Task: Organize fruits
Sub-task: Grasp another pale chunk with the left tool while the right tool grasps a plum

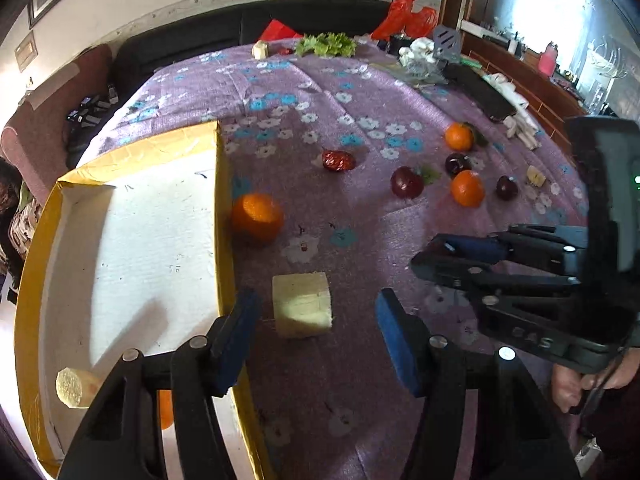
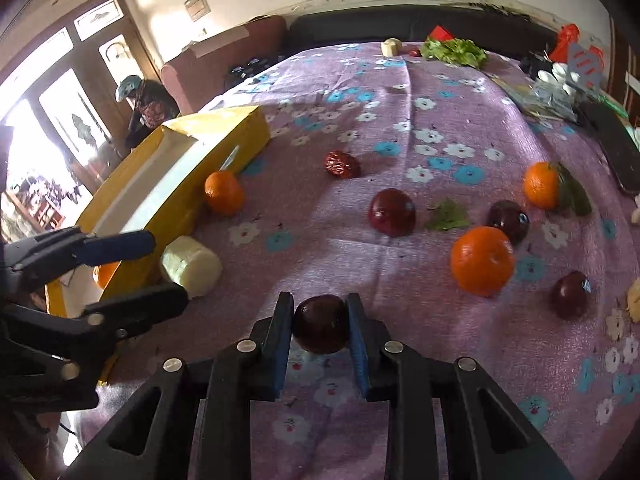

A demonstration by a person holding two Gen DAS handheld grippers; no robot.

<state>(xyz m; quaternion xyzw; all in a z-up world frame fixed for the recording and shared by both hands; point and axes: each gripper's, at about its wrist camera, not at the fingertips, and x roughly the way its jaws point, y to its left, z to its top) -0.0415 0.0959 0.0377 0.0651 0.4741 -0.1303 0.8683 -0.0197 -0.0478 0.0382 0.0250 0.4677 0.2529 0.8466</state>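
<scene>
We saw a table under a purple floral cloth [image 2: 400,92], woven and creased, with a dark sofa [image 1: 192,36] behind it. A yellow cardboard box [image 1: 224,216] with a white foam-like lining sat at the table's left side.

The right wrist view showed the right gripper [image 2: 320,322] clamped on a dark plum [image 2: 320,323], smooth and glossy, blue pads touching both sides, just above the cloth. The left wrist view saw that gripper [image 1: 434,258] only side-on, plum hidden.

The left gripper [image 1: 316,312] stood wide, nothing between its blue pads; a pale cut cylinder chunk [image 1: 302,306], matte, lay on the cloth between and just past them, beside the box wall.

Only the left view showed inside the box: another pale chunk [image 1: 74,386] and an orange bit [image 1: 165,408] behind the finger. The right view showed just a sliver of orange there.

Loose on the cloth: a mandarin [image 1: 256,216] touching the box, a wrinkled red date [image 1: 338,160], a red plum [image 1: 406,182], two more mandarins [image 1: 466,188] [image 1: 458,136], two dark plums [image 1: 458,164] [image 1: 506,187], well apart from the box. Lettuce [image 1: 326,44] lay at the far edge.
</scene>
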